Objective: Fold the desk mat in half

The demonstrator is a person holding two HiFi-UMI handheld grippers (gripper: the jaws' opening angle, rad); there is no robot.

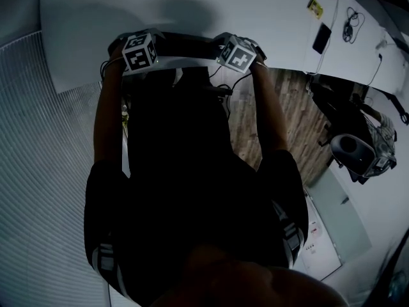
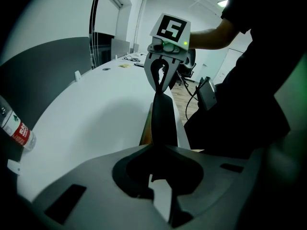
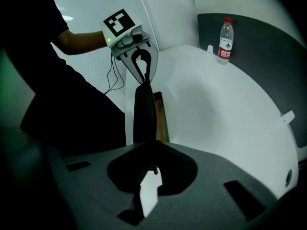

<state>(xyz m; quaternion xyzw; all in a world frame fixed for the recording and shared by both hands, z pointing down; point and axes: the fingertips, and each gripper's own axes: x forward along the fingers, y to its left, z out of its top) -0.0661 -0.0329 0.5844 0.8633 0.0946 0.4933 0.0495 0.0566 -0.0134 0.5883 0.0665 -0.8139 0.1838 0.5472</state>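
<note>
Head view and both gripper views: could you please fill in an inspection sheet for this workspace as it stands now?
Surface: white curved table, with a dark panel behind it.
Job's things: dark desk mat lifted edge-on and stretched between the two grippers near the table's front edge; how far it is folded cannot be told.
Clutter: water bottle upright at the table's back; yellow item and flat black item on the neighbouring desk.
Grippers: left gripper and right gripper, both with jaws shut on the mat's edge.
Cables: cable hanging from the left gripper; loose cables on the neighbouring desk.
Surroundings: wood floor, office chair.
</note>
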